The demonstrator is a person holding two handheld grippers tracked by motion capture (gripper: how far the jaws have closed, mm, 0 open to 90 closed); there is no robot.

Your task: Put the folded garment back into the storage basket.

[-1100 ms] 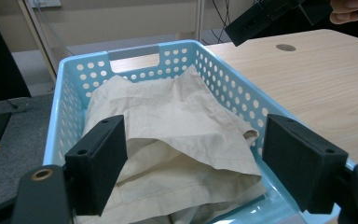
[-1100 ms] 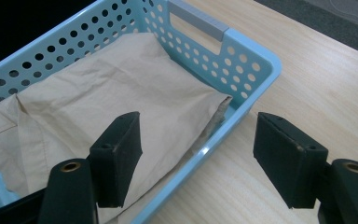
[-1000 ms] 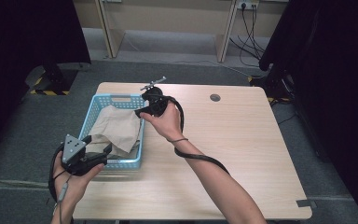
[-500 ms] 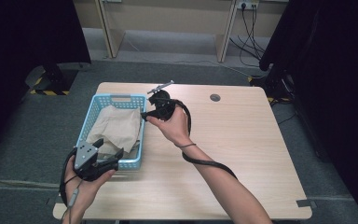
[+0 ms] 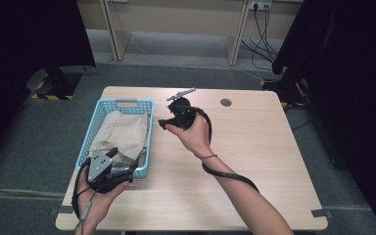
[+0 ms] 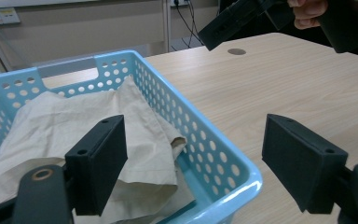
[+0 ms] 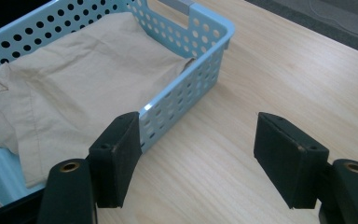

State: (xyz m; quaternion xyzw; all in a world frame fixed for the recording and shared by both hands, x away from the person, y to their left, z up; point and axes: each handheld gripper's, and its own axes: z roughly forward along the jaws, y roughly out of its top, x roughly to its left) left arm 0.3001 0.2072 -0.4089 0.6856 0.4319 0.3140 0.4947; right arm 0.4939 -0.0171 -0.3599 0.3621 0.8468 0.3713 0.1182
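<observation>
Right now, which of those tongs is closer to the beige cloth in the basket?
Left. The left tongs hang open at the near corner of the blue basket, just above the beige cloth. The right tongs are open too, over bare table beside the basket's right wall.

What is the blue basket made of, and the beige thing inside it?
The basket looks like smooth, slightly shiny plastic: its walls are moulded with rows of round holes. The beige cloth seems to be matte woven fabric, maybe cotton, since it creases and folds softly.
</observation>
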